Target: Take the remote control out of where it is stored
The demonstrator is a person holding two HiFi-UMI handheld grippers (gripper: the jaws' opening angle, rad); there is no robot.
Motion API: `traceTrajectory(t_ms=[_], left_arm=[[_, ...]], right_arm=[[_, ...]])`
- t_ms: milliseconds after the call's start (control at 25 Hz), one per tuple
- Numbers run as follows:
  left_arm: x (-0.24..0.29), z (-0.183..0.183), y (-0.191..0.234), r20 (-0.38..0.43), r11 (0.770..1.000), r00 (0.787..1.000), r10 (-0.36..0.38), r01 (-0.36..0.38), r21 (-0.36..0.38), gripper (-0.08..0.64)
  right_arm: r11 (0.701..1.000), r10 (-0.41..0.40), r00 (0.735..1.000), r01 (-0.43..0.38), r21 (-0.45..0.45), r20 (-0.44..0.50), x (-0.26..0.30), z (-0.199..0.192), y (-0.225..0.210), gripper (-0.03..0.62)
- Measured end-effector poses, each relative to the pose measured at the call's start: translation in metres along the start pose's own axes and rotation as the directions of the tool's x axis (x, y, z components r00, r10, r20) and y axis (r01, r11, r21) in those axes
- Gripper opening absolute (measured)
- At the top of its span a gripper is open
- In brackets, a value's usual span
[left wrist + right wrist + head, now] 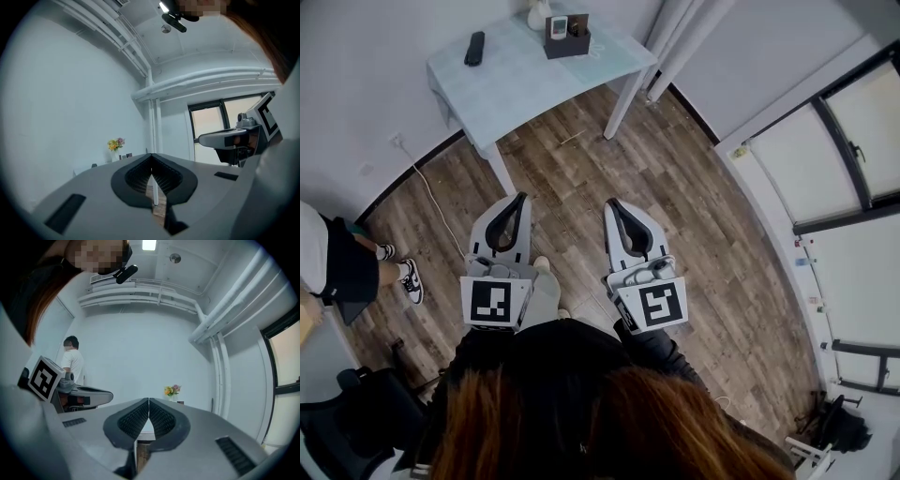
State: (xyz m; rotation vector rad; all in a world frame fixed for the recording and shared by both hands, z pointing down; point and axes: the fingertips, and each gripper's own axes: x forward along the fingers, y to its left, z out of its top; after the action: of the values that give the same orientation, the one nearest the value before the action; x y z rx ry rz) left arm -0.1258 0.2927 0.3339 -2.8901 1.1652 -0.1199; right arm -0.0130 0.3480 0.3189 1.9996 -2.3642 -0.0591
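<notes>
A: What's closest to the lens?
B: The person's reddish-brown hair [609, 427]. Past it the left gripper [521, 197] and the right gripper [610, 202] are side by side over the wooden floor [694, 216], both pointing towards the counter [544, 82].
A: Are they holding anything?
B: No. Each one is clenched, ridged pads meeting, with nothing between them.
A: And the remote control?
B: The white remote control [559, 26] stands upright at the left end of a dark box [568, 49] near the counter's far edge, well apart from both grippers. A black oblong thing [474, 48] lies flat on the counter to the left of the box. A white vase [538, 14] stands just beside the box, with flowers [115, 144] in it
</notes>
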Motion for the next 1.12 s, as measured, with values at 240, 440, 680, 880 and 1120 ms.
traceTrajectory(t_ms=[240, 440, 680, 880, 1120], left_arm=[[0.036, 0.004, 0.023, -0.002, 1.000, 1.000, -0.021, 0.021, 0.006, 0.005], [0.061, 0.005, 0.048, -0.002, 1.000, 1.000, -0.018, 0.018, 0.004, 0.005], [0.086, 0.002, 0.078, -0.011, 1.000, 1.000, -0.010, 0.010, -0.004, 0.005], [0.107, 0.000, 0.095, -0.005, 1.000, 1.000, -0.019, 0.019, -0.007, 0.005], [0.127, -0.006, 0.116, -0.002, 0.999, 0.999, -0.033, 0.033, -0.016, 0.005]], right_arm=[[1.000, -0.007, 1.000, 0.007, 0.003, 0.006, 0.041, 0.003, -0.012, 0.015], [1.000, -0.007, 1.000, 0.007, 0.007, 0.001, 0.074, 0.002, -0.020, 0.015], [1.000, 0.003, 1.000, -0.003, 0.005, -0.009, 0.114, 0.000, -0.026, 0.015], [1.000, 0.007, 1.000, -0.007, -0.001, -0.009, 0.142, 0.000, -0.029, 0.015], [1.000, -0.008, 1.000, 0.008, -0.007, -0.013, 0.172, -0.004, -0.033, 0.015]])
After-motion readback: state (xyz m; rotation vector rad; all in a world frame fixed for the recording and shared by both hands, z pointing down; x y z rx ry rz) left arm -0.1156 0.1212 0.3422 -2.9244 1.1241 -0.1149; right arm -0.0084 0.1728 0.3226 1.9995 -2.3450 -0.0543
